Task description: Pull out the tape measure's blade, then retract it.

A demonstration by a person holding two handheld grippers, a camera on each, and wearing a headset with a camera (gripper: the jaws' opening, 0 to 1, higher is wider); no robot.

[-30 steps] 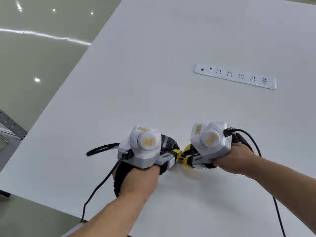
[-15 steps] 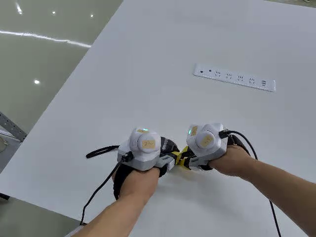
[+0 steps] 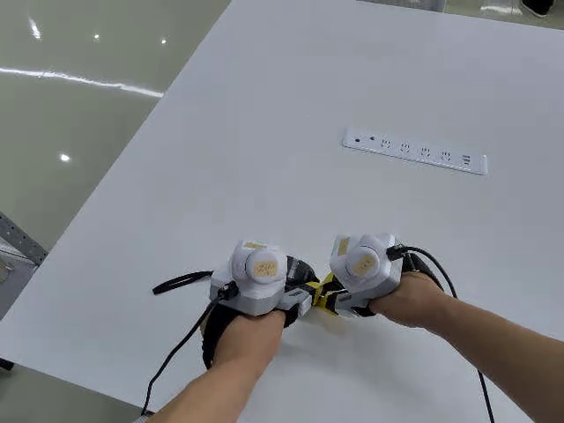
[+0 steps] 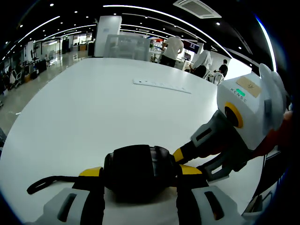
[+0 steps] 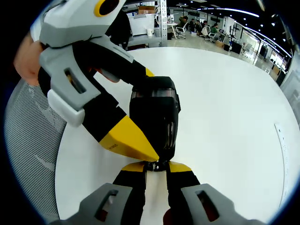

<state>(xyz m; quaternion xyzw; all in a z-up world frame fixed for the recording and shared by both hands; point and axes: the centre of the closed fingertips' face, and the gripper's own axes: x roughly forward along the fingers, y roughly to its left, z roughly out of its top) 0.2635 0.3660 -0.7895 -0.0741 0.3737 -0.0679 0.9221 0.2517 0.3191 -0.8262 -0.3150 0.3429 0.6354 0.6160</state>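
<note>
A black and yellow tape measure (image 3: 311,278) lies near the table's front edge between both grippers. My left gripper (image 3: 300,289) is shut on its black case (image 4: 138,161), one finger on each side, as the left gripper view (image 4: 139,175) shows. A black wrist strap (image 3: 181,282) trails off to the left. My right gripper (image 3: 330,296) meets it from the right. In its own view the right gripper (image 5: 156,167) is shut on the blade's hook at the mouth of the case (image 5: 154,110). Almost no blade shows outside the case.
A white power strip (image 3: 414,152) lies far back on the white table (image 3: 264,132). The table's left edge drops to a glossy floor (image 3: 79,79). Black cables (image 3: 176,339) hang from both grippers. People stand far behind the table (image 4: 173,47).
The head view has shifted a little. The two grippers have drawn slightly closer together, both still holding the tape measure.
</note>
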